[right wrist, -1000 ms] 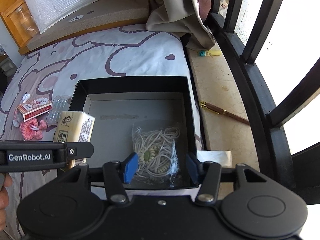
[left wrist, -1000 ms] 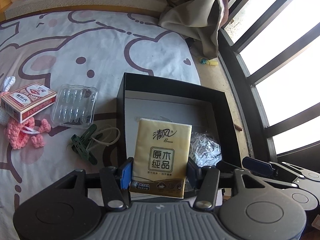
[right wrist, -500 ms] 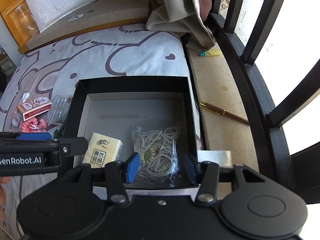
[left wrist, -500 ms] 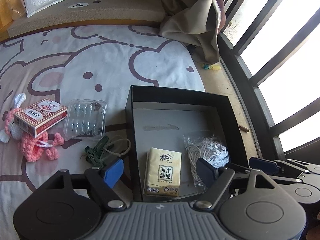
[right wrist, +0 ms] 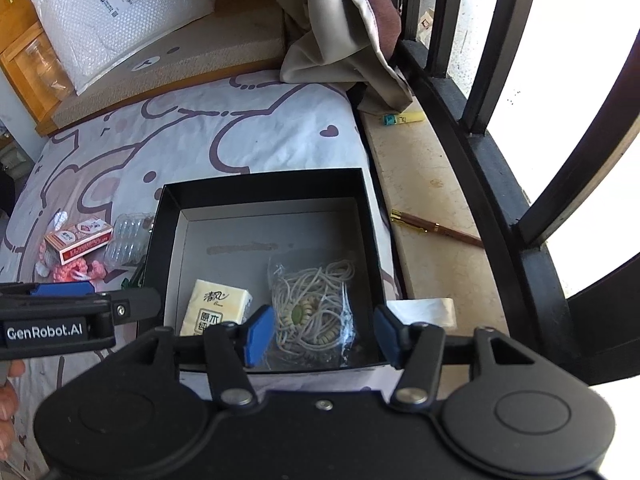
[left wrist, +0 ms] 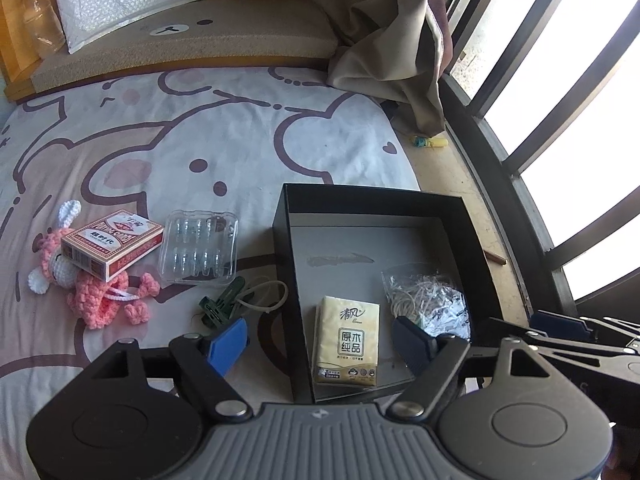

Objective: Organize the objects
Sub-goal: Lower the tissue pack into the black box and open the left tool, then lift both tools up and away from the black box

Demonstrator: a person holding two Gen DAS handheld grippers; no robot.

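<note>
Tissue pack (left wrist: 347, 342) lies in black box (left wrist: 372, 200). Left gripper (left wrist: 320, 346) jaws released, empty. Green clip (left wrist: 218, 306) on the bed lies just left of them; right gripper (right wrist: 320, 334) jaws opening, empty.

— What sort of room is this?
— A bedroom: a bed (left wrist: 224, 152) under a white sheet printed with pink cartoon bears, and a tan bear-face cushion (left wrist: 208, 40) at its far end.
— And along the right side?
— A pale stone window sill (right wrist: 432, 200), black window bars (right wrist: 492, 44) with hard daylight behind them, and a beige curtain (right wrist: 340, 32) bunched in the corner.
</note>
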